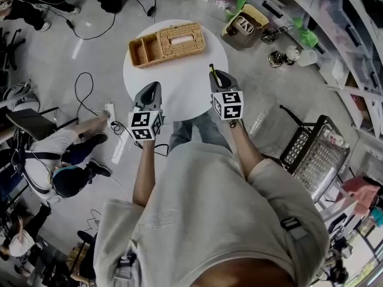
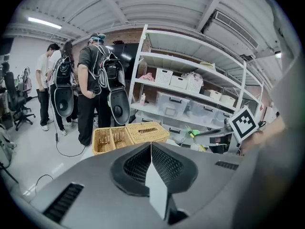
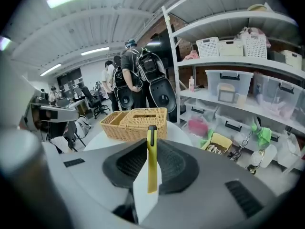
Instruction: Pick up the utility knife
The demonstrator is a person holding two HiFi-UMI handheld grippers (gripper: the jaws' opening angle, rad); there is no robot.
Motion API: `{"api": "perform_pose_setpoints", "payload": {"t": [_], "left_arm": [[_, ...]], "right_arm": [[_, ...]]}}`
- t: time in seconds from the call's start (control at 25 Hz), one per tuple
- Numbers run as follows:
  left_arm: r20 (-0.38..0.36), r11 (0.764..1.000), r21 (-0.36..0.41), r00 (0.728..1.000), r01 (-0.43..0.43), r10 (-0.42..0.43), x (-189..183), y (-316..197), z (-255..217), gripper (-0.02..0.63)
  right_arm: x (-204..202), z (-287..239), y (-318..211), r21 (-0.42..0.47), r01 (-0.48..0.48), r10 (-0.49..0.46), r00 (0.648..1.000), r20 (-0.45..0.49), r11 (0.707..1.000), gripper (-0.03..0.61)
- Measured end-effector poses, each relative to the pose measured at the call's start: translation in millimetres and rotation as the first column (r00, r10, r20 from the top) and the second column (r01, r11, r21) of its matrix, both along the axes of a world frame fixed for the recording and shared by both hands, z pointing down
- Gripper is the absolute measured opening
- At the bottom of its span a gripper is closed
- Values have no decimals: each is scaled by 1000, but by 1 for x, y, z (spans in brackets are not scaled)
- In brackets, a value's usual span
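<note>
Head view looks down on the round white bench (image 1: 179,103), with a wicker basket (image 1: 167,43) at its far edge. Over the near edge, the left tongs (image 1: 153,90) are pressed together and hold nothing. The right tongs (image 1: 218,79) are clamped on the yellow utility knife (image 3: 151,156), which juts past their tips.

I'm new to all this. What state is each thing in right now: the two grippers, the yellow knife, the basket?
Left hand-held gripper: shut, empty.
Right hand-held gripper: shut on the knife.
Knife: gripped, its tip sticking out past the jaws.
Basket: resting on the table, lid on one part, open compartments look empty.
</note>
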State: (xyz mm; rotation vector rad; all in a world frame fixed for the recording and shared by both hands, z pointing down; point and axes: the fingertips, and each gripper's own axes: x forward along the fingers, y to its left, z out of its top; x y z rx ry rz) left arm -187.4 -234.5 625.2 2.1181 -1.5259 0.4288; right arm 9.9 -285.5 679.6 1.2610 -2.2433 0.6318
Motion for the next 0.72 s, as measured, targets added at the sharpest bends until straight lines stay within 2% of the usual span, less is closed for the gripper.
{"api": "perform_pose_setpoints", "payload": {"t": [0.52, 0.72], "left_arm": [[16, 995, 101, 999, 26, -28, -7, -8, -48, 23], [22, 988, 149, 999, 38, -42, -11, -15, -70, 23]], "right_arm": [[-7, -93, -10, 187, 53, -65, 996, 58, 981, 81], [-9, -122, -21, 245, 35, -57, 995, 85, 969, 81]]}}
